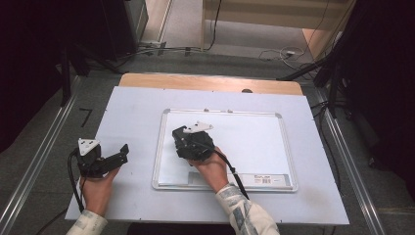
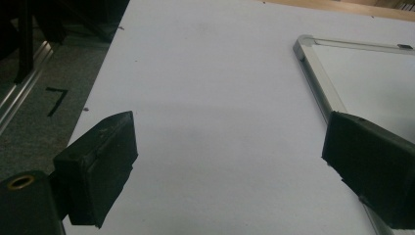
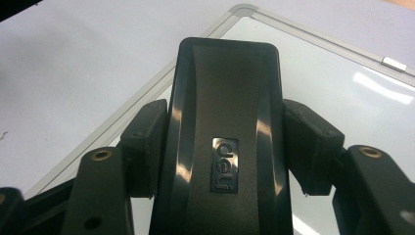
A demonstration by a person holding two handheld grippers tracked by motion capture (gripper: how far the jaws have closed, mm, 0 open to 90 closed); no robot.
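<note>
Two hand-held grippers work over a white-covered table (image 1: 127,196): the left gripper (image 1: 122,152) hovers near the table's left edge with its jaws spread wide and nothing between them. The right gripper (image 1: 188,142) is clamped on a glossy black plastic whiteboard eraser (image 3: 227,137) marked "deli", held over the near-left part of the silver-framed rectangular whiteboard (image 1: 254,147) lying at the table's centre.

grey carpet (image 1: 44,147), floor cables (image 1: 274,53), wooden furniture (image 1: 274,14)
</note>
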